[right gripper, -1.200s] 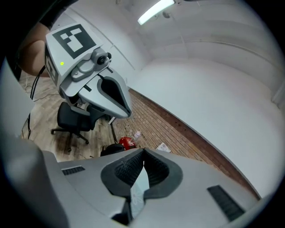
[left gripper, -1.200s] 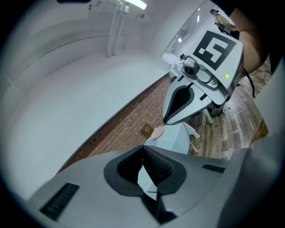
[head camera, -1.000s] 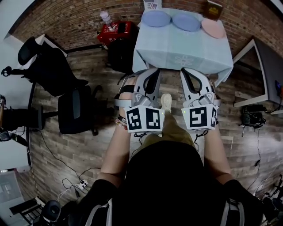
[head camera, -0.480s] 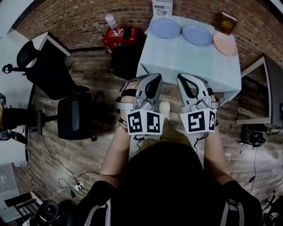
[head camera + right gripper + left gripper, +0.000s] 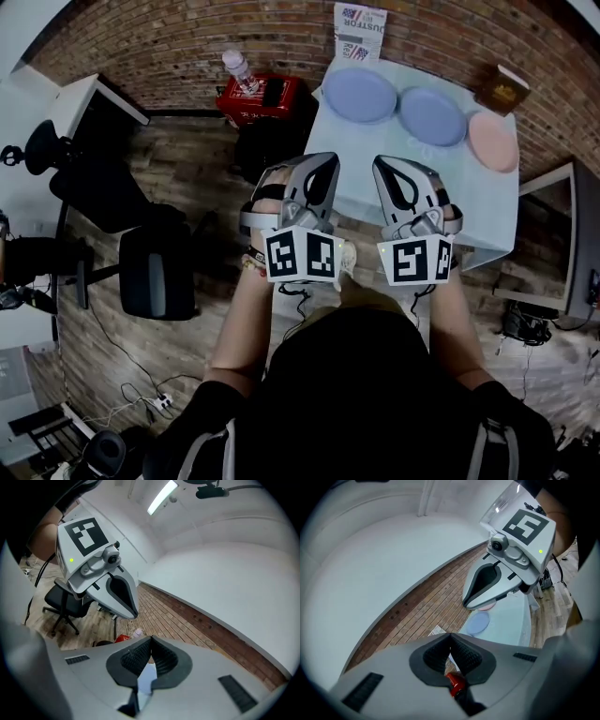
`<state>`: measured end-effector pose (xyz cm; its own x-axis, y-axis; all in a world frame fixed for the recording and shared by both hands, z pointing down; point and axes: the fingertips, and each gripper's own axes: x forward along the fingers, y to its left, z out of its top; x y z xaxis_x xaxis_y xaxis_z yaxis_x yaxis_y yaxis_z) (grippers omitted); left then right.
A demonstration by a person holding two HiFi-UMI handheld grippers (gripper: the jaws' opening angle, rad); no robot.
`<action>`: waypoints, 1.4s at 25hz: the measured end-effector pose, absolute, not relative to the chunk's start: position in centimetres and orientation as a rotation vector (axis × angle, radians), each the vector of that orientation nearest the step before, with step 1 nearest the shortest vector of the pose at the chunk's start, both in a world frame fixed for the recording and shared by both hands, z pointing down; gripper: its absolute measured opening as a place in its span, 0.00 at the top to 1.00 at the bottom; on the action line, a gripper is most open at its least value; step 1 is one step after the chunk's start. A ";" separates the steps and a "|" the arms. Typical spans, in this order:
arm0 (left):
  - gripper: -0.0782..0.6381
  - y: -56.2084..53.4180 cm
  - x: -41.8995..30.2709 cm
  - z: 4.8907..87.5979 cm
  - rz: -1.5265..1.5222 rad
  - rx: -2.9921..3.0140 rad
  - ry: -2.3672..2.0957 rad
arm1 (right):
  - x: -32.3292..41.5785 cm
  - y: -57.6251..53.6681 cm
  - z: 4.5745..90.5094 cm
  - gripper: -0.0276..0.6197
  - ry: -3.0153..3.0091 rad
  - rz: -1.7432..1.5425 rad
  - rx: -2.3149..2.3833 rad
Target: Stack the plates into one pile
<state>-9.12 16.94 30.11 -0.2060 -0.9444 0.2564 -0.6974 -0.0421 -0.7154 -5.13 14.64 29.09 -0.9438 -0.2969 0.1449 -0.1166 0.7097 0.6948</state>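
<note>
**plate_guy:** Plates first, head view: left blue plate (image 5: 360, 95), middle blue plate (image 5: 432, 116) and pink plate (image 5: 493, 142) sit in a row along the far side of the bench (image 5: 469, 206). Each is apart from its neighbour and nothing is stacked yet. Left claw (image 5: 317, 178) and right claw (image 5: 401, 180) hover side by side over the near edge, well short of the plates.

**rigwatcher:** Left gripper view: that claw's jaws are pressed together with nothing between them (the red bit in the gap is just the red box (image 5: 455, 684) far behind). Right gripper view, same story: pinched closed and empty.

**plate_guy:** So I'd call this step the reach. Spread the jaws before arriving, come in low at one rim, and pinch the lip rather than poking the face. Steady the target plate with the other claw so it doesn't skate across the bench.
</note>
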 end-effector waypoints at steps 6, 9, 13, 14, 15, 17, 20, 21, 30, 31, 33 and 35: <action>0.86 8.5 -15.4 31.0 -1.067 -1.789 1.970 | -11.1 6.8 28.4 0.91 -2.736 -1.044 0.317; 0.86 5.3 -18.3 31.5 -1.063 -1.796 1.990 | -13.5 3.6 28.9 0.91 -2.732 -1.040 0.309; 0.86 2.4 -20.2 31.8 -1.067 -1.836 1.996 | -15.5 -0.1 29.2 0.91 -2.740 -1.003 0.315; 0.86 1.9 -20.5 31.8 -1.070 -1.839 1.995 | -15.9 -0.8 29.2 0.91 -2.752 -0.983 0.316; 0.86 1.5 -20.8 31.8 -1.075 -1.833 1.993 | -16.2 -1.4 29.1 0.91 -2.762 -0.962 0.316; 0.86 0.9 -21.2 31.8 -1.095 -1.815 1.980 | -16.6 -2.1 28.9 0.90 -2.778 -0.931 0.323; 0.86 0.6 -21.4 31.7 -1.105 -1.827 1.962 | -16.9 -2.8 28.3 0.90 -2.797 -0.917 0.346; 0.86 0.5 -21.5 31.7 -1.112 -1.828 1.956 | -17.0 -3.0 28.2 0.90 -2.796 -0.918 0.357; 0.86 -1.3 -22.1 33.2 -1.153 -1.884 1.874 | -18.6 -4.1 29.3 0.90 -2.764 -0.885 0.373; 0.86 -1.6 -22.2 33.4 -1.161 -1.893 1.859 | -18.9 -4.2 29.4 0.90 -2.759 -0.876 0.376; 0.86 -2.0 -22.5 33.7 -1.164 -1.912 1.834 | -19.3 -4.6 29.8 0.90 -2.759 -0.847 0.381; 0.86 -2.3 -22.8 33.9 -1.153 -1.930 1.824 | -19.8 -4.9 30.1 0.90 -2.754 -0.822 0.381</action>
